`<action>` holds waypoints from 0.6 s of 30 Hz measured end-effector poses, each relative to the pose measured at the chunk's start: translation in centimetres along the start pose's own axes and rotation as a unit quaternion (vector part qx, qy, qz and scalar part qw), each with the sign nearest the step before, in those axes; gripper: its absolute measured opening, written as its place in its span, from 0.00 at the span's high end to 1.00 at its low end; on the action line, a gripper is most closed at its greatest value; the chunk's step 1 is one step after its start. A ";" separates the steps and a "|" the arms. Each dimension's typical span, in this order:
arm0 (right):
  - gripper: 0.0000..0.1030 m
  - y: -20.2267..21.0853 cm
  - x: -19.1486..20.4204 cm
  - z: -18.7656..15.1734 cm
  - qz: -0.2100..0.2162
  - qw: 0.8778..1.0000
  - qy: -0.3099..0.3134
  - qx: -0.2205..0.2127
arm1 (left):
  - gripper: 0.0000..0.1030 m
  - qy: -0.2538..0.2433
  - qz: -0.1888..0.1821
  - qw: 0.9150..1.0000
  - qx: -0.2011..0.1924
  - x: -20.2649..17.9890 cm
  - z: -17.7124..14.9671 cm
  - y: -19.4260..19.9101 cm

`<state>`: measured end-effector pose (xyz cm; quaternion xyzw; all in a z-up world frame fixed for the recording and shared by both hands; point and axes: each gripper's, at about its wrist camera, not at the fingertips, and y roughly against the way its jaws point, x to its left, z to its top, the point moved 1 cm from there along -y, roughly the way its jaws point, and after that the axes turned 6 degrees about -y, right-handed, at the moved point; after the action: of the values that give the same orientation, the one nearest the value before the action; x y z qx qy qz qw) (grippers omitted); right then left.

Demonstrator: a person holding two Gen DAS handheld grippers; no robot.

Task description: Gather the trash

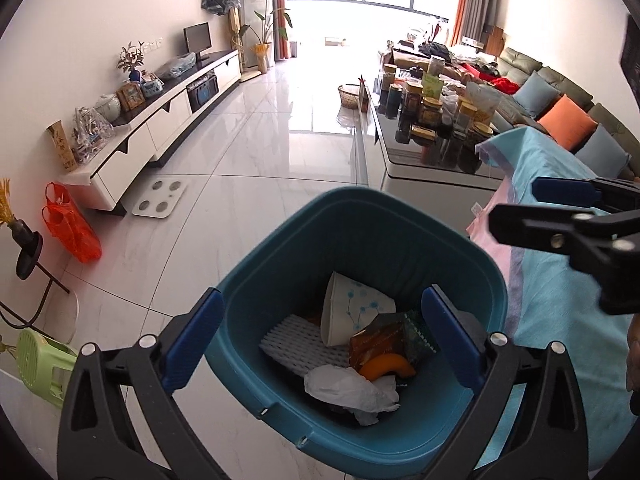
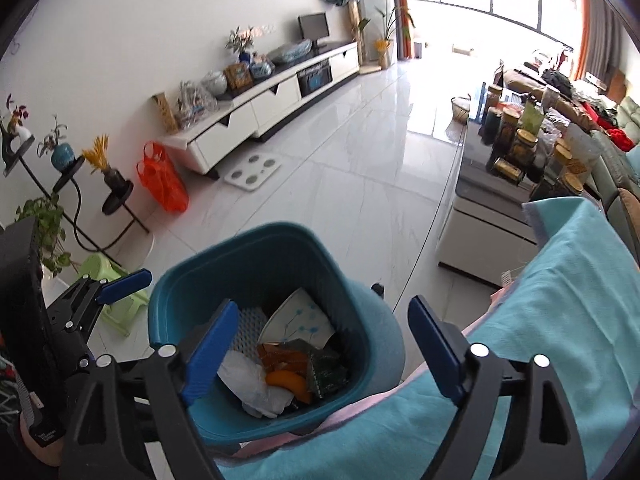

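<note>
Teal bin (image 1: 360, 216), holding cup, tissue and wrappers: sitting directly below both wide-open, empty grippers, left gripper (image 1: 320, 344) hovering nearer its mouth (right gripper (image 2: 320, 348) overlapping the teal cloth (image 2: 560, 320)).

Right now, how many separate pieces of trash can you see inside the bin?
5, all in the blue bin: paper cup at the back, white foam net beneath it, snack wrapper, orange peel, and crumpled tissue in front. More may be buried underneath.
</note>
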<state>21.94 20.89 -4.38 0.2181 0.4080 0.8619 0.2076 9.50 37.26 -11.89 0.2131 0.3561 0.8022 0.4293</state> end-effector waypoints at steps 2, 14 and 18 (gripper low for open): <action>0.12 0.7 -0.4 0.1 -0.003 1.000 -0.004 -0.010 | 0.05 0.004 0.000 1.000 -0.005 -0.1 0.3 0.7; 0.07 5.7 -2.5 -0.7 -0.014 0.997 -0.022 -0.070 | 0.05 0.014 -0.003 0.998 -0.054 -1.0 1.8 6.6; 0.07 8.1 -2.9 -1.6 -0.023 0.995 -0.020 -0.098 | 0.05 0.024 -0.019 0.997 -0.070 -1.4 2.0 8.6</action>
<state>21.96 13.63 0.56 0.2039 0.3222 0.8883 0.2559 6.92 33.60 -4.14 0.1559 0.3136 0.8216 0.4498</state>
